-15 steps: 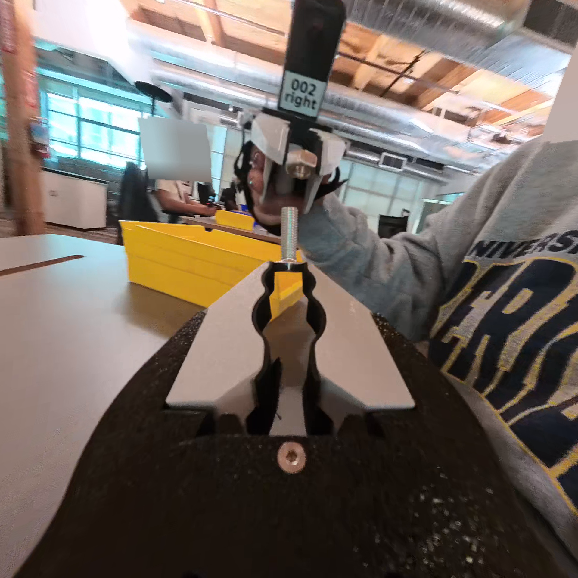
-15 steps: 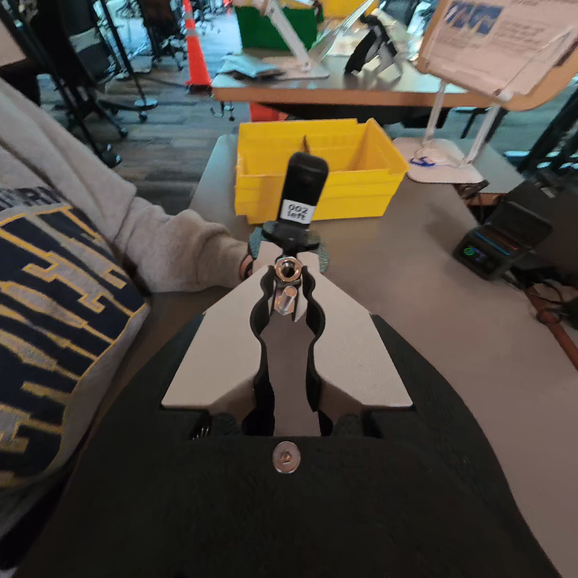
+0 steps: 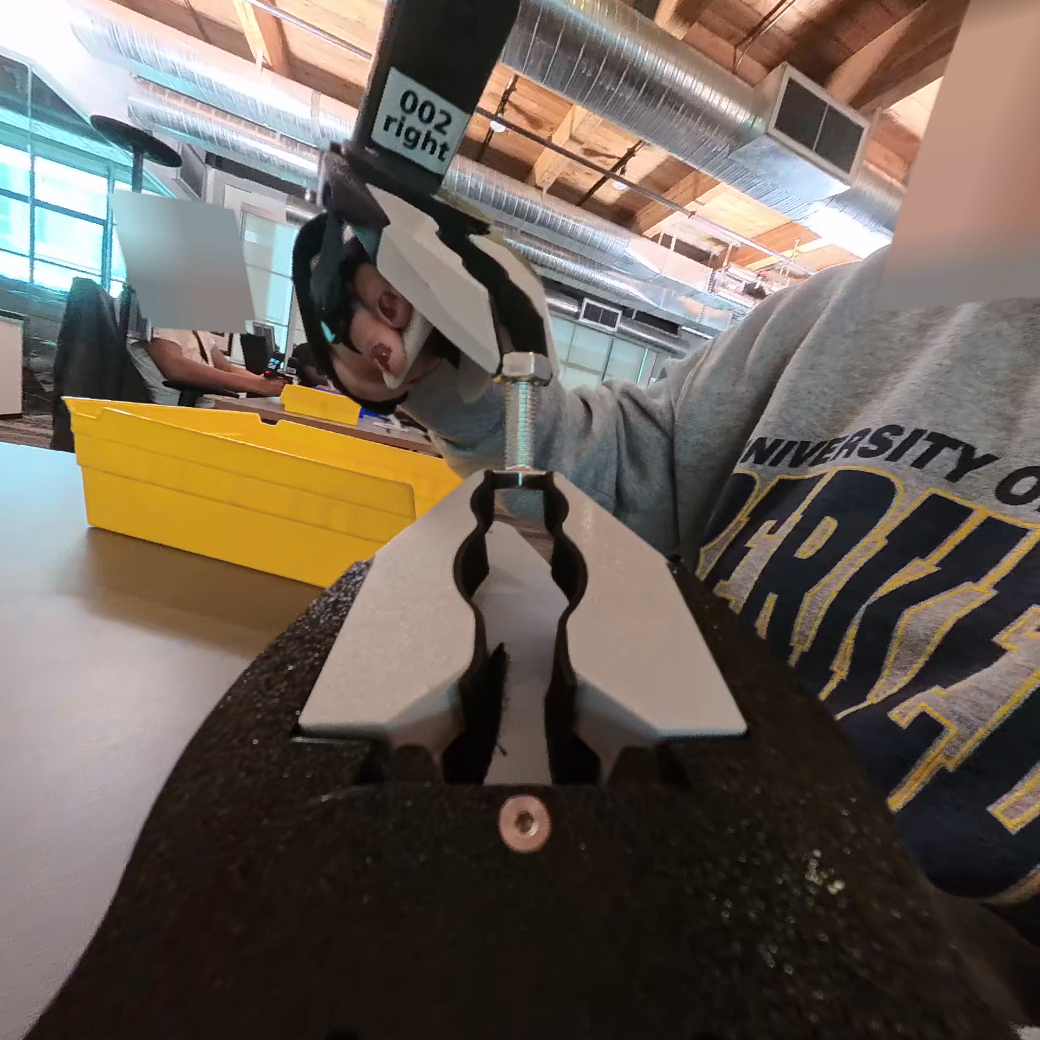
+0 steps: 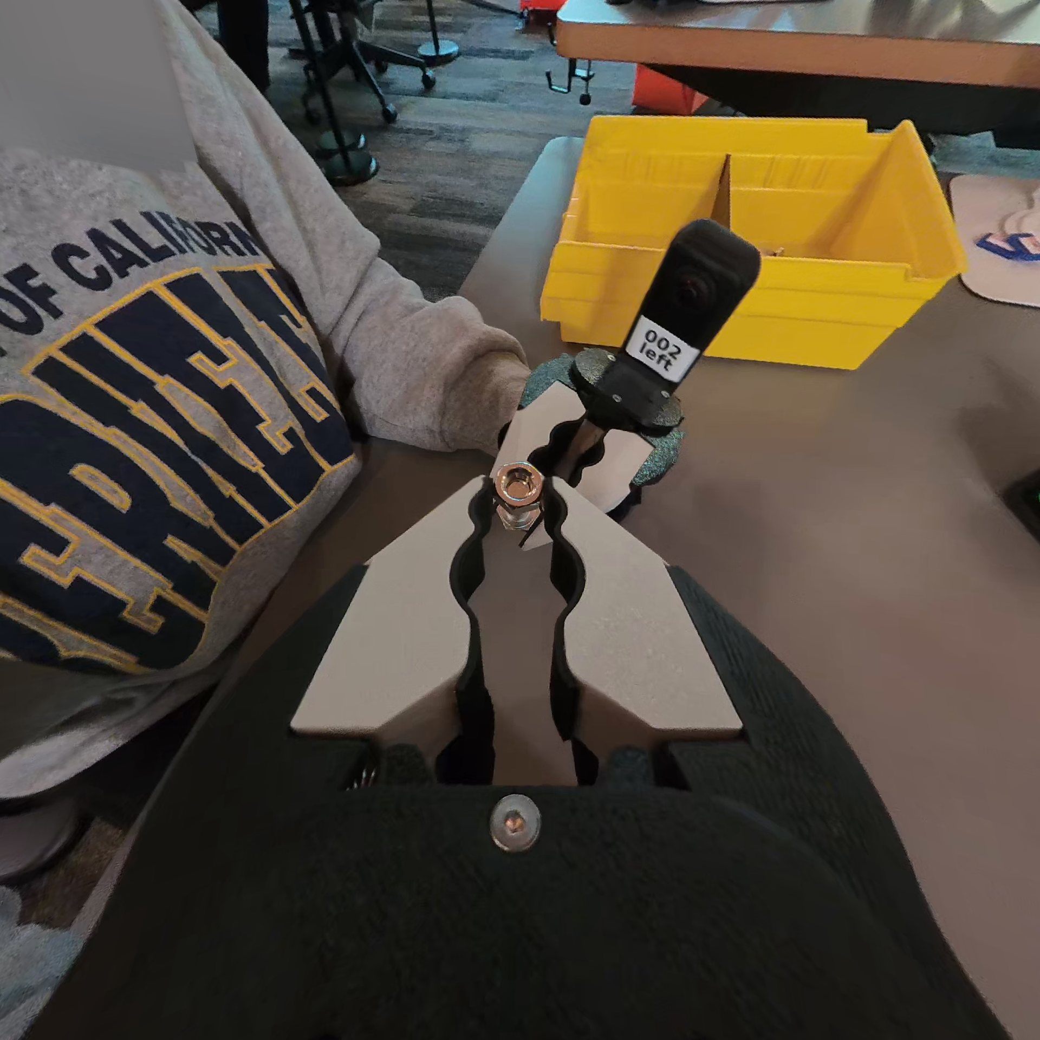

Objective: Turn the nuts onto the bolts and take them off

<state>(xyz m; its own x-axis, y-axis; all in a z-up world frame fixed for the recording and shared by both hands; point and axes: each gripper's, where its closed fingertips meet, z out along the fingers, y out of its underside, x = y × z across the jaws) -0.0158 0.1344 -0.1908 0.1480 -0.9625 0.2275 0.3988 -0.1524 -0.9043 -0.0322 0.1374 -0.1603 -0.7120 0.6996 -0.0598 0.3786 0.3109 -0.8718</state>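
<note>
Flanking the bolt [image 3: 521,427], a yellow bin [image 3: 242,495] sits beyond.

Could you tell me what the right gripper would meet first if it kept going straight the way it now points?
Likely the left gripper just beneath it: the right gripper points down, holding the nut atop the bolt.

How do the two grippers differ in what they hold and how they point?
The left gripper clamps the bolt at its head, low by the table; the right gripper clamps the nut at the bolt's top. The left points toward the person, the right points downward from above. Both are shut on hardware.
</note>
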